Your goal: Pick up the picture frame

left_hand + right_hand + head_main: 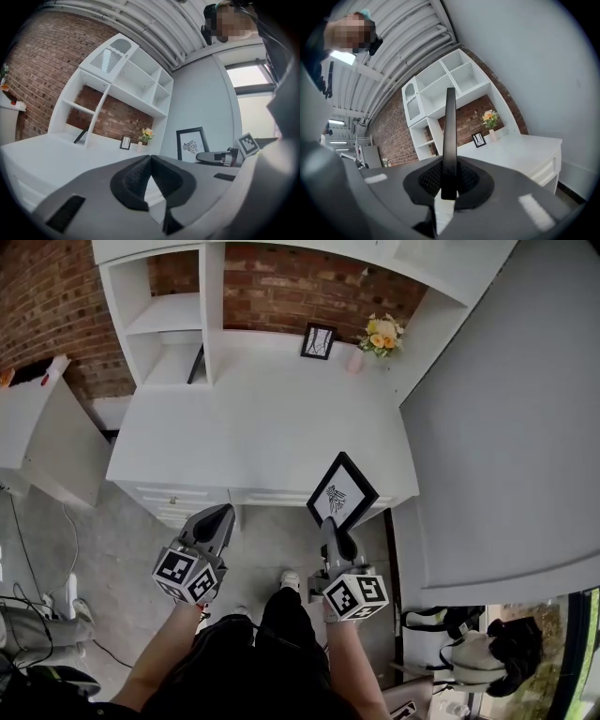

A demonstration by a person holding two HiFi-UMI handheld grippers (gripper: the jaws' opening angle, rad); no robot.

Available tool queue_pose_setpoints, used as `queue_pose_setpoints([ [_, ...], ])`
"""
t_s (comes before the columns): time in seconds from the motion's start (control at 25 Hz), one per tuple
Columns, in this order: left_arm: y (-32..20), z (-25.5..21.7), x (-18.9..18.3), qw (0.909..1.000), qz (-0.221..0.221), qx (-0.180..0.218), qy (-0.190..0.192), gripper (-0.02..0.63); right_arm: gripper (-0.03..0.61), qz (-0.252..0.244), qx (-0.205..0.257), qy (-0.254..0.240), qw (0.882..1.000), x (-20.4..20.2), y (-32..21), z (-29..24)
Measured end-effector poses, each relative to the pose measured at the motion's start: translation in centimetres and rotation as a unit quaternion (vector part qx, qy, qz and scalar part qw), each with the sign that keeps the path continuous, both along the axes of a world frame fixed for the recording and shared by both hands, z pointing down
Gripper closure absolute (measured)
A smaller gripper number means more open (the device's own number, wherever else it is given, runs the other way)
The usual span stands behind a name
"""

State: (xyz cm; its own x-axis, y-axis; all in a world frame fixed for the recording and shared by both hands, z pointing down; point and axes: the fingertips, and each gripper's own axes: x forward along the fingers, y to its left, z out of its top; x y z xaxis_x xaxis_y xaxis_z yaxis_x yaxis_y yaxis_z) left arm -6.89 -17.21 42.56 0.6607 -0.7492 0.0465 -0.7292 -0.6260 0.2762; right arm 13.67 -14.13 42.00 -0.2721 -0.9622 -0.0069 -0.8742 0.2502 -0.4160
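Observation:
A black picture frame (341,491) with a white print of a dark drawing is held up in front of the white desk (262,427), tilted like a diamond. My right gripper (331,524) is shut on its lower edge; in the right gripper view the frame (449,140) stands edge-on between the pads. My left gripper (225,514) is shut with nothing in it, level with the desk's front edge. The left gripper view shows its jaws (150,157) touching at the tips, the held frame (192,144) off to the right.
A second small black frame (318,340) and a vase of yellow flowers (380,335) stand at the back of the desk by the brick wall. White shelves (169,315) rise at the back left. A grey wall panel (506,427) flanks the right. Drawers (178,502) sit below the front edge.

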Motion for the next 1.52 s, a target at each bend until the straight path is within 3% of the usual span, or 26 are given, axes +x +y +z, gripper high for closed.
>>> queue_pose_setpoints([
  [0.8,4.4,-2.3,-3.9,0.9993,0.018,0.032,0.002,0.609,0.549,0.052,0.046,0.052,0.996,-2.7,6.3,-3.0],
  [1.52,3.8,-3.9,-5.3,0.9983,-0.01,0.055,-0.019,0.609,0.549,0.053,0.046,0.124,0.99,-2.3,6.2,-3.4],
])
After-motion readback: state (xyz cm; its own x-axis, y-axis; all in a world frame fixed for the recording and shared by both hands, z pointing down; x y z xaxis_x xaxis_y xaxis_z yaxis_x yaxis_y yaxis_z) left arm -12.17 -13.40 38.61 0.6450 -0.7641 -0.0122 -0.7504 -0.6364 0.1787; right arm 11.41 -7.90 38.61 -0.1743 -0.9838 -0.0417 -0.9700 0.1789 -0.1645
